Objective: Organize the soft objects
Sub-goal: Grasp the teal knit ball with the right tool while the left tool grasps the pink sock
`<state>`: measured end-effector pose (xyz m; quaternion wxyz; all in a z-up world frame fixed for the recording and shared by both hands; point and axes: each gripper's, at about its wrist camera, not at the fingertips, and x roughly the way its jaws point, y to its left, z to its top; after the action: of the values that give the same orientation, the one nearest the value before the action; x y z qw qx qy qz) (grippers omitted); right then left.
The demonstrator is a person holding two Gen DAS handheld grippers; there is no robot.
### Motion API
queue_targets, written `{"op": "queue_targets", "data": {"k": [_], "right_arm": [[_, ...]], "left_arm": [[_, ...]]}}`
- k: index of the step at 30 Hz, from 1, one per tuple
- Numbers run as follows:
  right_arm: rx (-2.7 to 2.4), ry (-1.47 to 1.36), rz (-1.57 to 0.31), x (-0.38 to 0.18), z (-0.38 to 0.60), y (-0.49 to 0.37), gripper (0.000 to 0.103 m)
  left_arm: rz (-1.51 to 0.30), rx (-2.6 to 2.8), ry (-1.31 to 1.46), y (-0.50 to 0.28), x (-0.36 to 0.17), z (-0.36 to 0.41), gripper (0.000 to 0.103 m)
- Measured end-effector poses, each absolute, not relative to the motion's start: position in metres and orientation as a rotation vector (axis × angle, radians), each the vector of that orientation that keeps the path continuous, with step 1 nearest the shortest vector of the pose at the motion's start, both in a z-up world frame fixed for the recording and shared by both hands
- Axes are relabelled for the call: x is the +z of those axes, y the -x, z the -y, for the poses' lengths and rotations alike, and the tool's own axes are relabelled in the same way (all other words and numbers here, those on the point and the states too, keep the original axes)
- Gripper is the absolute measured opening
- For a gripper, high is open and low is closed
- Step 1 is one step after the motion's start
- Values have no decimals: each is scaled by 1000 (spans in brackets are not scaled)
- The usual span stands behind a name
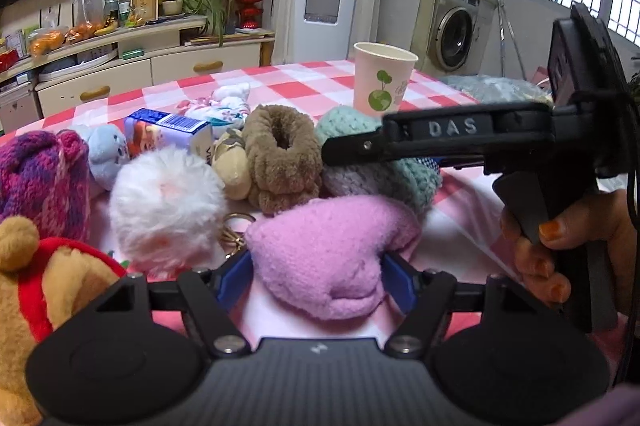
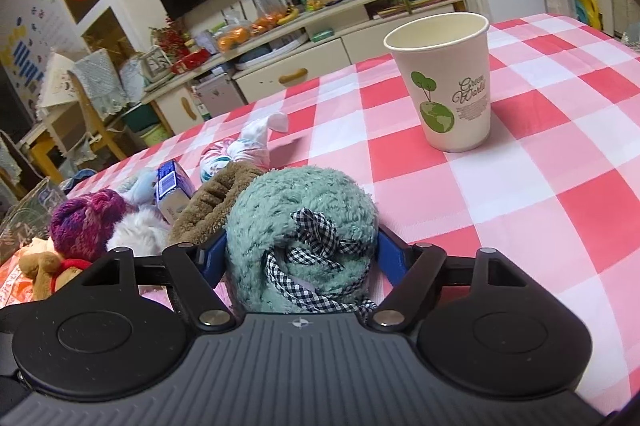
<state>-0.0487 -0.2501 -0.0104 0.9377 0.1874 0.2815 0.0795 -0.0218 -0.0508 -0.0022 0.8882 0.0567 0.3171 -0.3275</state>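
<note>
A pink plush heart [image 1: 332,258] lies on the checked tablecloth [image 2: 520,186], and my left gripper [image 1: 316,266] is shut on it, a blue pad [image 1: 234,280] against each side. My right gripper [image 2: 302,254] is shut on a teal fuzzy roll [image 2: 296,210] tied with a black-and-white checked ribbon. In the left wrist view the right gripper [image 1: 360,146] reaches in from the right over that teal roll [image 1: 348,122], with a hand on its handle. Beside these lie a brown furry scrunchie [image 1: 280,158] and a white fluffy pom-pom [image 1: 164,202].
A paper cup [image 2: 448,82] stands upright farther back on the table. To the left lie a purple knit hat [image 1: 40,178], a bear with a red collar [image 1: 48,278], a small blue plush [image 1: 106,150], a printed box [image 1: 168,134] and a floral cloth bundle [image 1: 224,106].
</note>
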Motion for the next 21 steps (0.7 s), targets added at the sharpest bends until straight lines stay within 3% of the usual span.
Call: {"op": "queue_targets", "data": {"k": [9,12,17,21], "right_arm": [[224,-370,-559,-13,253,50,89],[221,-345,-548,-13,248,52,89],[227,-317,-545,-13,240,57,87],[238,-303,-549,-12,237,65,87]], "left_arm": [[-671,-761,-56,0,-3,55,80],[-636,-793,-104,2,-8,62,89],[-632,-811,-114,3,-8,72,88],[-614,-814,-186,15,-7,79,77]]}}
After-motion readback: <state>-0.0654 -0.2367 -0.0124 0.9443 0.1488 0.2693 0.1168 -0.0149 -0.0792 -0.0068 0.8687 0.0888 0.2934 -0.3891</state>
